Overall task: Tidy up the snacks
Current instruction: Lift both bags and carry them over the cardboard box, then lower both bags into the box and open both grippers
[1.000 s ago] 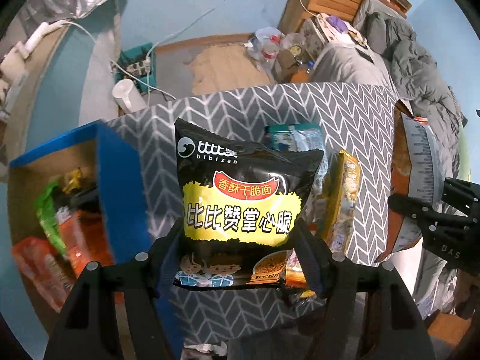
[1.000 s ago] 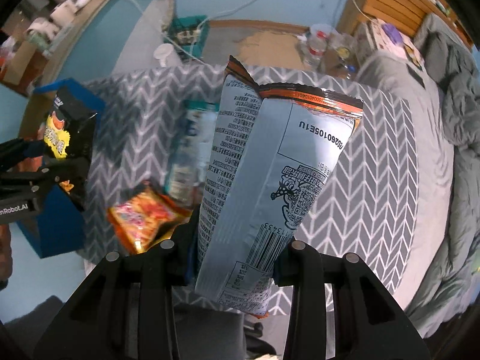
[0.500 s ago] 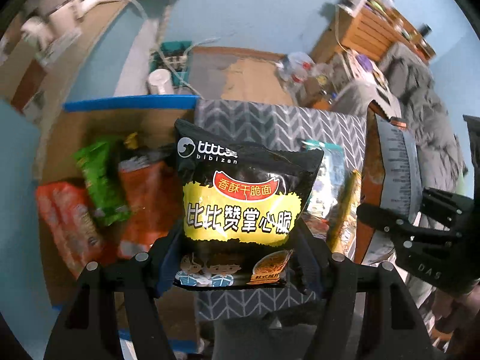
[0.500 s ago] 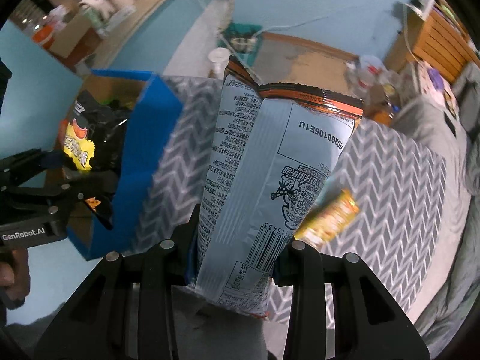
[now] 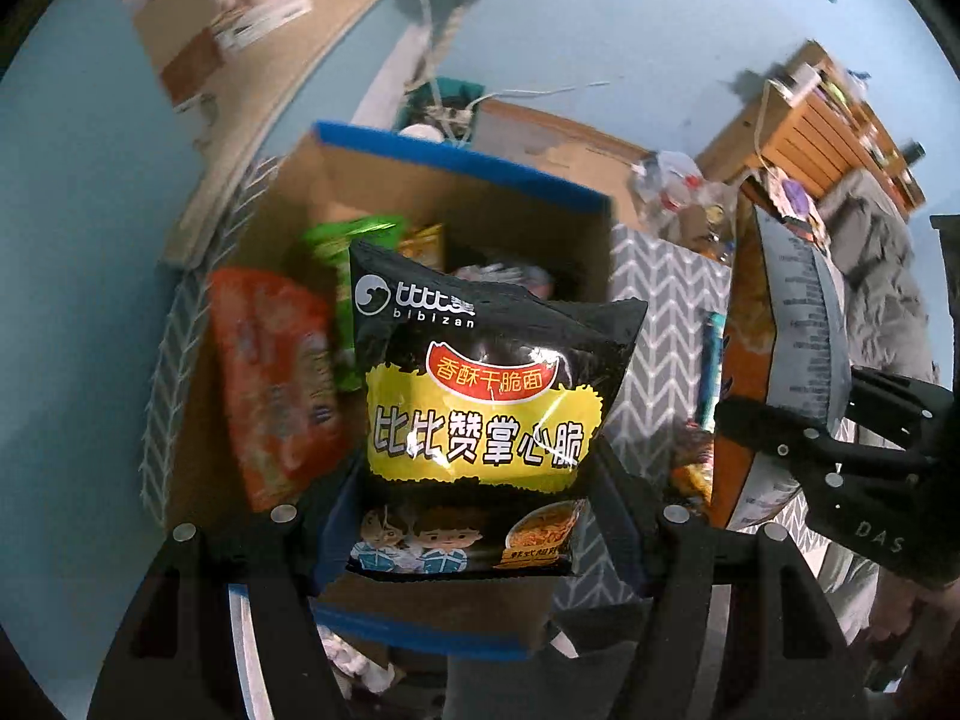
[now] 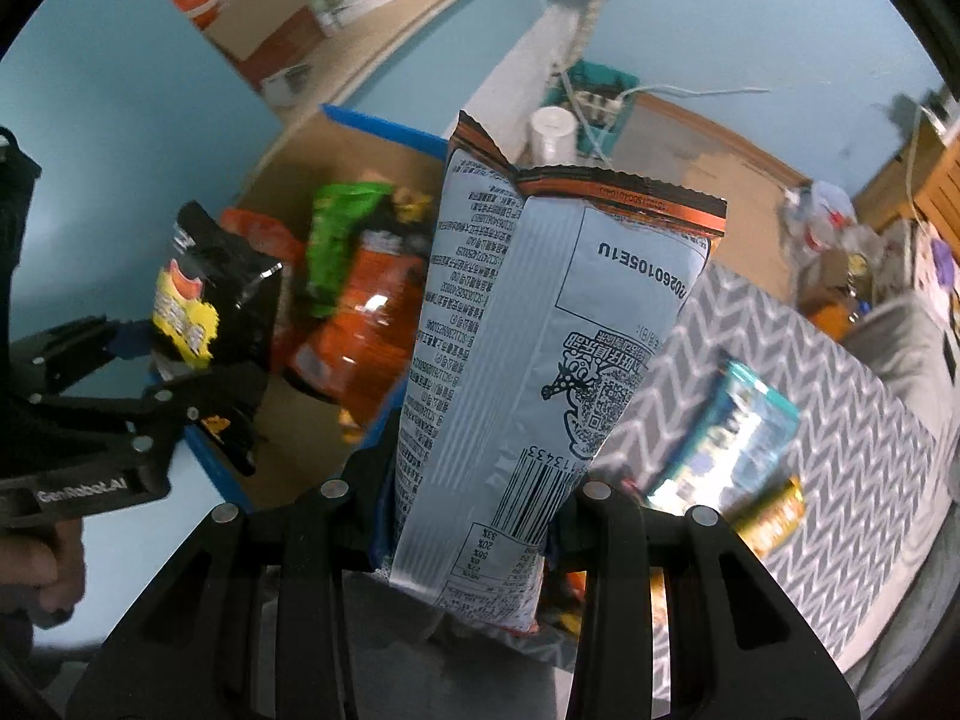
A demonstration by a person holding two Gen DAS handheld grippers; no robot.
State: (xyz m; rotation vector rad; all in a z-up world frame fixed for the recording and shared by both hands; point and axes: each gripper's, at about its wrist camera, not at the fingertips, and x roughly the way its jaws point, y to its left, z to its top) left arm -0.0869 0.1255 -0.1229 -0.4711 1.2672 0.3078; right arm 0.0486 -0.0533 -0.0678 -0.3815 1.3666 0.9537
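Snack run going on with both hands full. Left gripper (image 5: 474, 516) is clamping a black noodle bag (image 5: 480, 414) by its bottom, hanging right over the open box (image 5: 462, 162), which is sitting at the left end of the chevron cover (image 6: 840, 408). Right gripper (image 6: 462, 498) is squeezing a grey-backed chip bag (image 6: 540, 360) the same way, hovering over the box's right edge.

What could go wrong, I'd guess: two puffy bags are heading for one box that's already crowded with a green bag (image 5: 348, 276) and orange bags (image 5: 270, 372), so the grippers could be bumping each other, or a bag could be landing on the rim and sliding off. A teal bag (image 6: 720, 444) and a yellow one (image 6: 774, 516) are waiting near the cover's near edge.

Readable stuff: "bibizan" plus 香酥干脆面 and 比比赞掌心脆 on the noodle bag, an upside-down code 026010SE1U on the chip bag, "GenRobot.AI" and "DAS" on the gripper bodies.
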